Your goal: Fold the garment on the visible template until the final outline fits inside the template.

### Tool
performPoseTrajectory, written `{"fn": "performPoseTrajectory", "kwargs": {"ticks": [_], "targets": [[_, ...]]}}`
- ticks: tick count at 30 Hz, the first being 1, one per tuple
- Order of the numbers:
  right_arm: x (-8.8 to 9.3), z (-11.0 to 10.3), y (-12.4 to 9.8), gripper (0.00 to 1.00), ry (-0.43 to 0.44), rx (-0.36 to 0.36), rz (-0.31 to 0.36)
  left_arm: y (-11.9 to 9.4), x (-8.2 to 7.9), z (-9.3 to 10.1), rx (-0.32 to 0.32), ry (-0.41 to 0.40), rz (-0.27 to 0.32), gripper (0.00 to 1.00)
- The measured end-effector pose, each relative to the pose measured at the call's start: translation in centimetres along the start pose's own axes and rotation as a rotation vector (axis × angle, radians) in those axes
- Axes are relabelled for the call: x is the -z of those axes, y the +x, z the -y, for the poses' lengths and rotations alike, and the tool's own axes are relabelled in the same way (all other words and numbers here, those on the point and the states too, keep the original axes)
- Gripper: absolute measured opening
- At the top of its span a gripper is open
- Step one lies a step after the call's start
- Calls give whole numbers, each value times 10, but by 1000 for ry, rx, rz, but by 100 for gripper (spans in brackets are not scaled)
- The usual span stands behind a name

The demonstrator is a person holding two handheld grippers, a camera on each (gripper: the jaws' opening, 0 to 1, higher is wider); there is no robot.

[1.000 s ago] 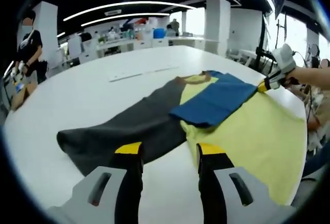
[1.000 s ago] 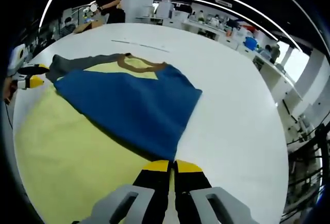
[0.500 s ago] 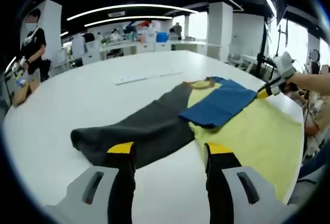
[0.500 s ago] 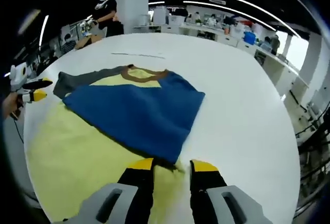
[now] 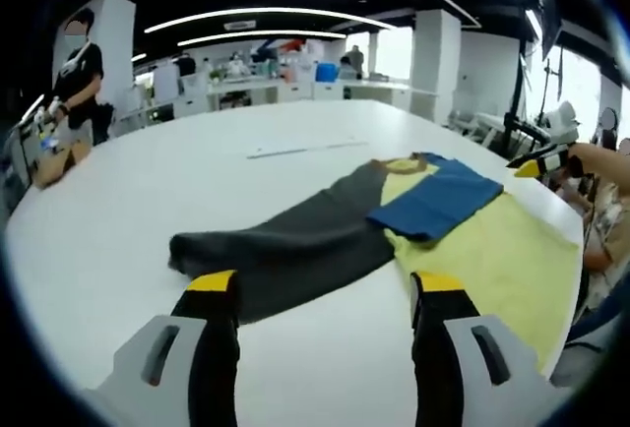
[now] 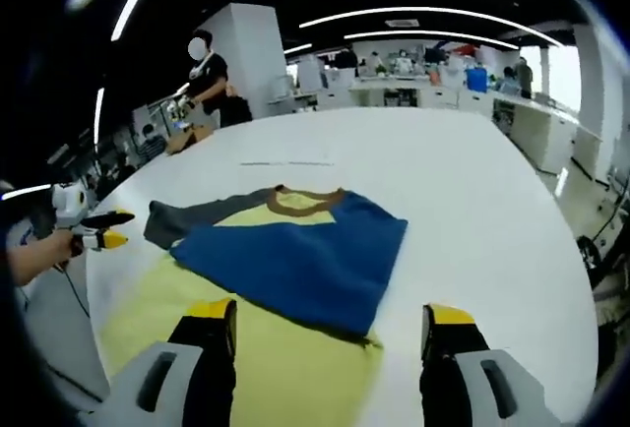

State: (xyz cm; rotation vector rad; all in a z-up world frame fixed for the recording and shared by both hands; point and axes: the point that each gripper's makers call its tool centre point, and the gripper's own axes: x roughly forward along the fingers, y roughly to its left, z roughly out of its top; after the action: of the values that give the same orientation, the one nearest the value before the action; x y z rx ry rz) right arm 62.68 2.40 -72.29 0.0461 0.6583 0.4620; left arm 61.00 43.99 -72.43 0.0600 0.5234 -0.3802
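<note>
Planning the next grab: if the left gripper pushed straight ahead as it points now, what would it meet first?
Probably the grey sleeve of the garment: it lies on the white table just beyond the left gripper, whose jaws stand open. Depth is hard to judge.

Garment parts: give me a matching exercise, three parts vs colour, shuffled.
Parts:
1. folded-over sleeve
2. flat sleeve
3. collar

Colours:
A. brown
B. blue
C. dark grey

Pairs: 1-B, 2-C, 3-A. The yellow body lies under the blue fold on the white table.
</note>
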Motion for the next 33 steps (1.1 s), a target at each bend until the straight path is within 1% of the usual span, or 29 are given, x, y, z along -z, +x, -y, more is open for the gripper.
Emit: {"fn": "performPoseTrajectory", "kwargs": {"ticks": [2, 4, 7, 10, 13, 16, 22, 25, 33], "targets": [[-2, -2, -7, 84, -8, -11, 12, -2, 0, -5, -10, -7, 2, 72], [-5, -9, -15, 89, -15, -23, 24, -4, 0, -10, -18, -33, 7, 73], [-14, -22, -27, 95, -1, -56, 53, -3, 3, -16, -27, -87, 3, 80], [-22, -32, -36, 99, -38, -71, 72, -3, 6, -20, -39, -103, -4, 80], [-27, -42, -43, 99, -64, -91, 80, -2, 8, -24, -47, -125, -6, 81], [-28, -52, -49, 99, -89, -116, 82, -1, 8, -31, -63, -127, -8, 81], [-29, -67, -59, 99, -134, -156, 94, 0, 9, -42, -103, -157, -11, 76], [-28, -74, -65, 99, -162, -174, 93, 1, 10, -46, -120, -170, -18, 71], [-30, -83, -79, 99, -200, -183, 127, 4, 16, -57, -164, -178, -34, 64]]}}
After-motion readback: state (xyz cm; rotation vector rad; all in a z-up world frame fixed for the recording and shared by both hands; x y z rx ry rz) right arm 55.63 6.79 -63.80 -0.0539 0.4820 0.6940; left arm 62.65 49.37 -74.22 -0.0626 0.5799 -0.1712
